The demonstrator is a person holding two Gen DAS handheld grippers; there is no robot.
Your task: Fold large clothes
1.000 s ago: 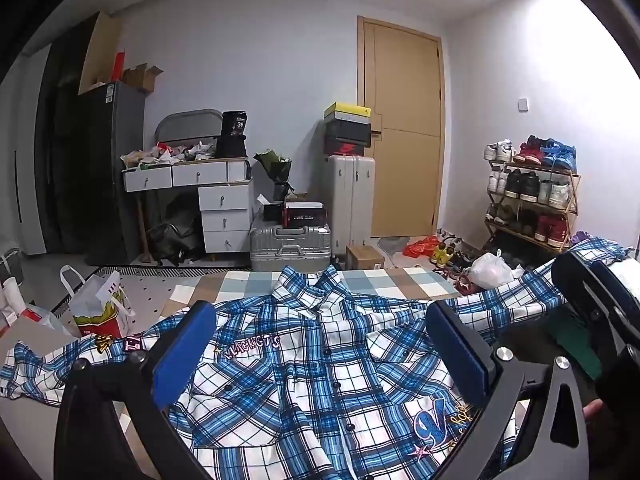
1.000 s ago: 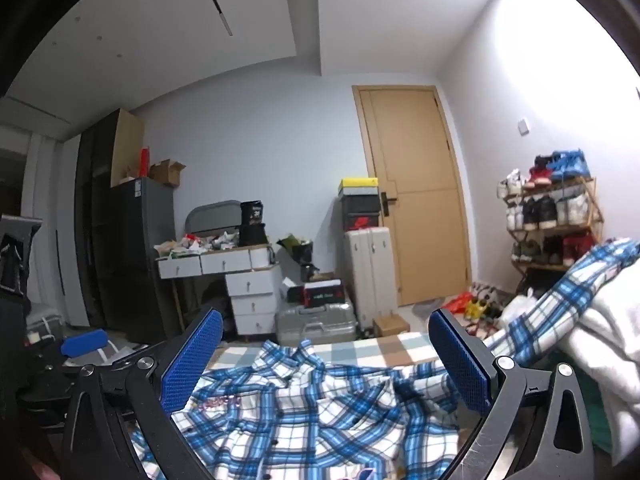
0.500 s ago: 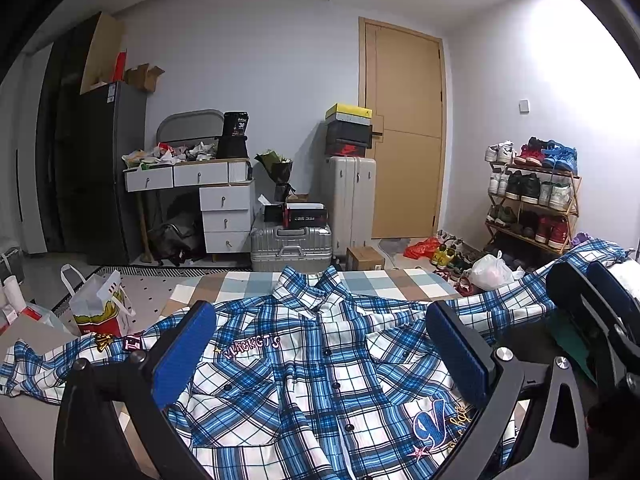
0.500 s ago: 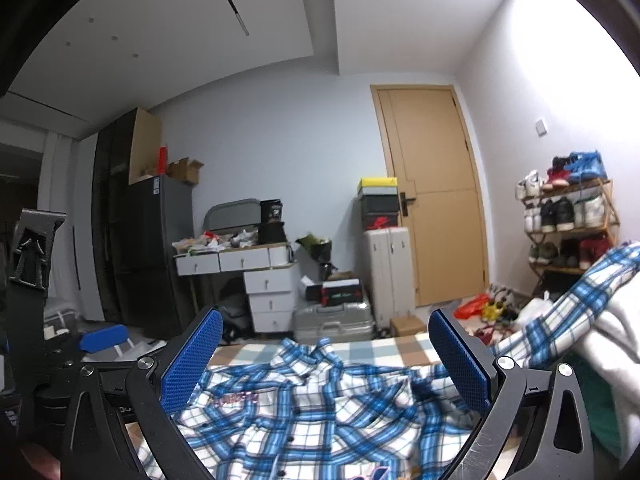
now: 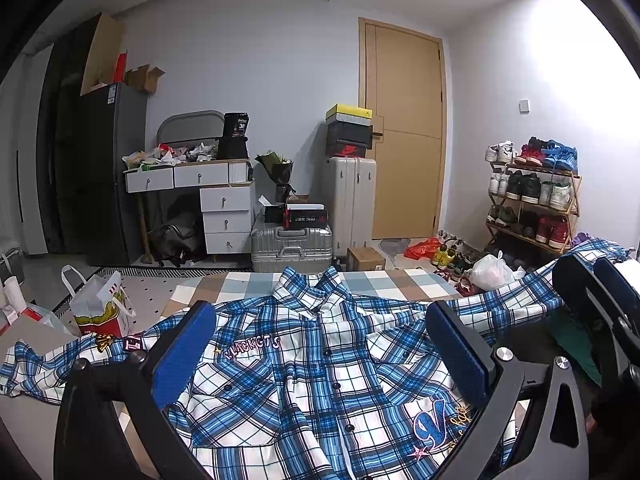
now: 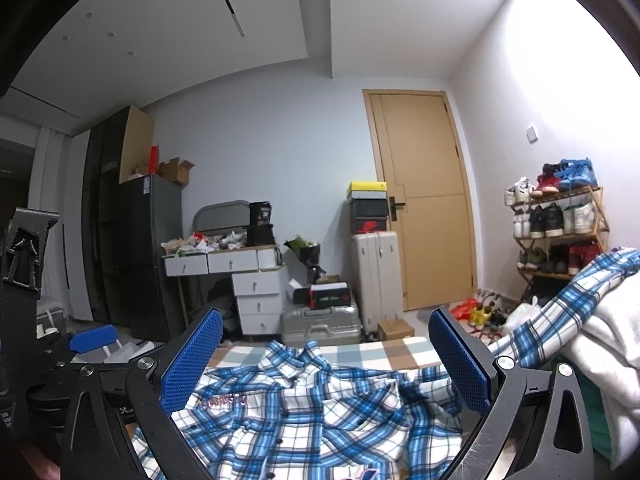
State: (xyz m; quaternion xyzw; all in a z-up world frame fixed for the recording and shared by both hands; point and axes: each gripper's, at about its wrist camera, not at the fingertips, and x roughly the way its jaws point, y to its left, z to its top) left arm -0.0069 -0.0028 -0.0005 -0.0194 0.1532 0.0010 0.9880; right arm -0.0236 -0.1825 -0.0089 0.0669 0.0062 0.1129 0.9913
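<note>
A blue and white plaid shirt (image 5: 312,364) lies front up and buttoned on a checked bed cover (image 5: 384,280), collar at the far end. One sleeve stretches left, the other runs up to the right over a white pile (image 6: 604,344). The shirt also shows in the right wrist view (image 6: 304,408). My left gripper (image 5: 320,352) is open and empty above the shirt's chest. My right gripper (image 6: 326,360) is open and empty above the shirt, and it also shows at the right edge of the left wrist view (image 5: 600,304).
Beyond the bed stand a silver suitcase (image 5: 292,244), a white upright suitcase (image 5: 352,200), a drawer desk (image 5: 224,204), a dark fridge (image 5: 100,176) and a shoe rack (image 5: 532,196). A paper bag (image 5: 100,308) stands on the floor at the left. The door (image 5: 404,136) is shut.
The right wrist view has tilted upward and shifted slightly, showing more ceiling. The left gripper has barely moved. The shirt lies as before.
</note>
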